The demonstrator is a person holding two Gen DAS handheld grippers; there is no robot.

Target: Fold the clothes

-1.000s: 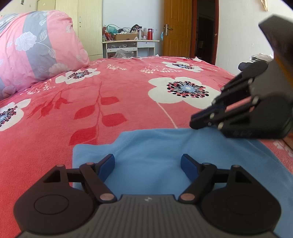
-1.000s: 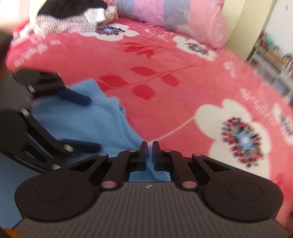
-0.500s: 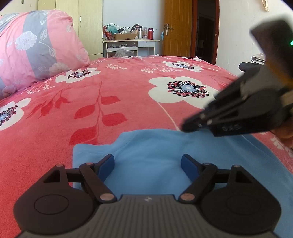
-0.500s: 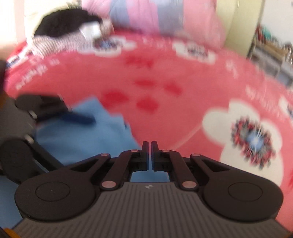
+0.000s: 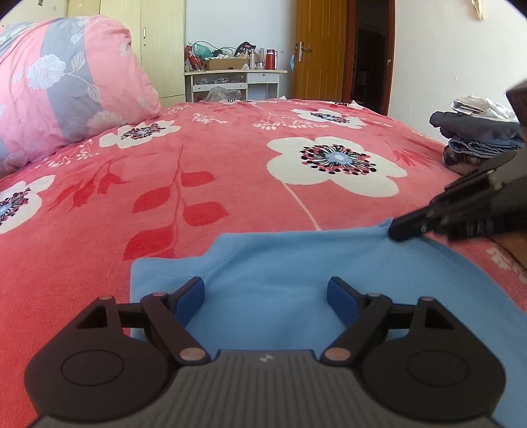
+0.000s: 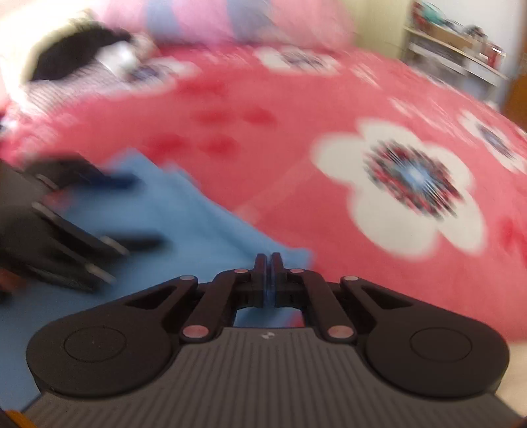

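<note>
On the bed (image 5: 230, 158), at the near edge of the red floral cover, lies the blue shirt (image 5: 283, 263), spread flat with one sleeve folded at its left. Over its left part the left gripper (image 5: 266, 296) hovers with fingers (image 5: 189, 298) released and wide, nothing between them, just as a second ago. Further right, the right gripper (image 5: 400, 228) has swung from the shirt's middle out to its far right corner; its fingers are clenched on the blue edge, and the cloth rises in a small peak at their tip. That pinch probably starts the next fold, with the corner ready to be drawn across while the left side waits. Only the left view shows the folded clothes (image 5: 477, 138) stacked at the bed's right edge and the door (image 5: 319, 49) beyond. Only the right view, badly blurred, shows blue cloth pinched in the right gripper's (image 6: 267, 273) closed tips, plus a dark heap (image 6: 79, 52) near the pillow (image 6: 230, 19).
</note>
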